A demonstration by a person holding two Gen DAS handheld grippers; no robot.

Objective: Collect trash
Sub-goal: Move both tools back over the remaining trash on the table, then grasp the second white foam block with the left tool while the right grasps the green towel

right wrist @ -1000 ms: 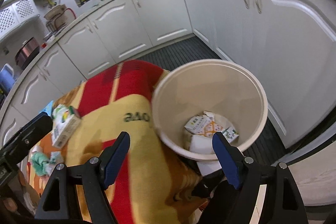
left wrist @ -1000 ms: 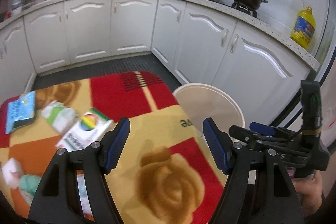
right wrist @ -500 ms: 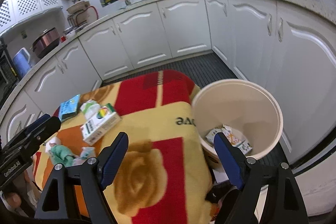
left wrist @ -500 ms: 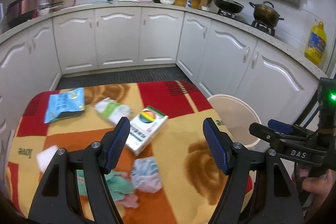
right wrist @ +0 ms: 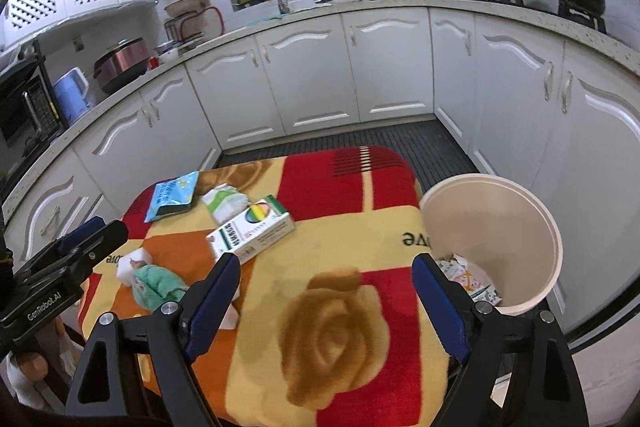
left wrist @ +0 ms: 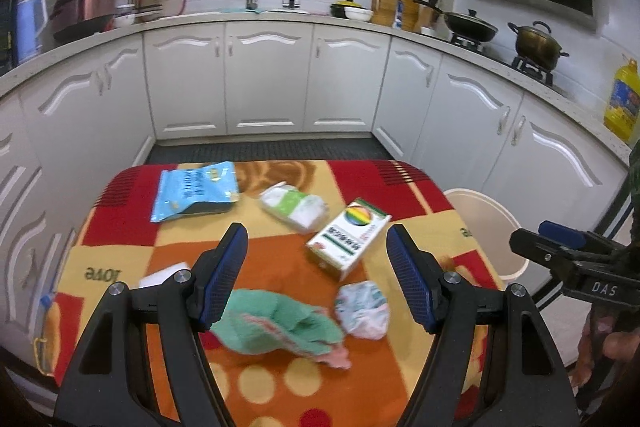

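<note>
Trash lies on a table covered by a red, orange and yellow blanket (left wrist: 404, 183): a blue packet (left wrist: 194, 190), a white and green pouch (left wrist: 294, 205), a white box with a rainbow circle (left wrist: 348, 237), a crumpled wrapper (left wrist: 362, 309) and a green cloth (left wrist: 276, 323). The box (right wrist: 250, 229) and the cloth (right wrist: 154, 285) also show in the right wrist view. My left gripper (left wrist: 316, 275) is open and empty above the cloth. My right gripper (right wrist: 326, 303) is open and empty over the blanket. A cream bin (right wrist: 490, 213) at the table's right holds wrappers.
White kitchen cabinets (left wrist: 264, 79) run around the table behind and to the right. A dark floor mat (left wrist: 264, 149) lies beyond the table. Pots (left wrist: 538, 43) stand on the stove and a yellow oil bottle (left wrist: 622, 99) on the counter.
Both grippers have pulled back and swung left, away from the bin. The table's trash has come into full view. Both stay open and empty.
</note>
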